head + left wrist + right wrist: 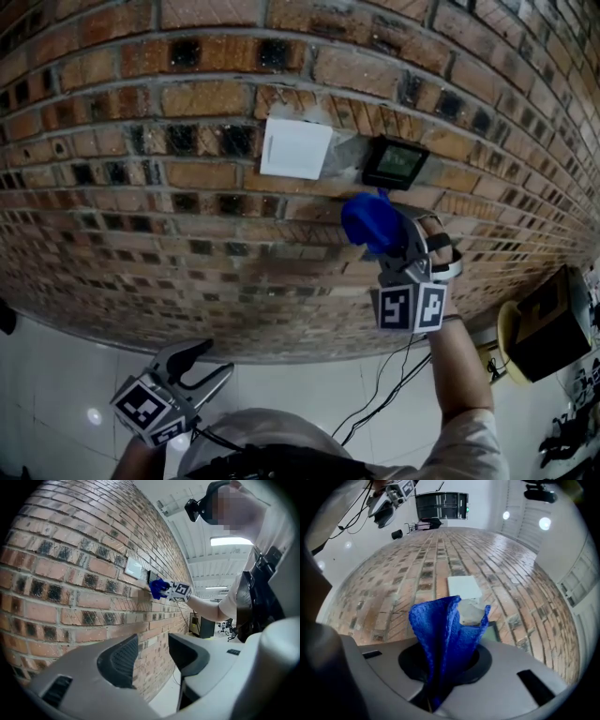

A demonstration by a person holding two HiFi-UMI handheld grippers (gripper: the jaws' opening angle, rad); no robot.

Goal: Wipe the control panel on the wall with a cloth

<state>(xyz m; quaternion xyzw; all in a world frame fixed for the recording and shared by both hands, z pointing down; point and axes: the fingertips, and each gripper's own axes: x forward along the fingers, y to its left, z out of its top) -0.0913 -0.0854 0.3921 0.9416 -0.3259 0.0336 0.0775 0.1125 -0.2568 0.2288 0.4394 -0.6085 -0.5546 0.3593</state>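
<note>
One cloth (370,223), one white plate (295,148) — one control panel (395,161).

Brick wall (169,141): red and dark bricks, grey joints. I find two fittings mounted on it. The plate (294,148) is white, square and flat against the bricks. The panel (394,161) is dark-framed and sits at 3 o'clock of the plate, near it but not touching. A grey patch (345,159) lies between them. The floor (56,375) is white and glossy and meets the wall foot. A black box (548,319) sits at 4 o'clock of my head view, by the wall foot.
</note>
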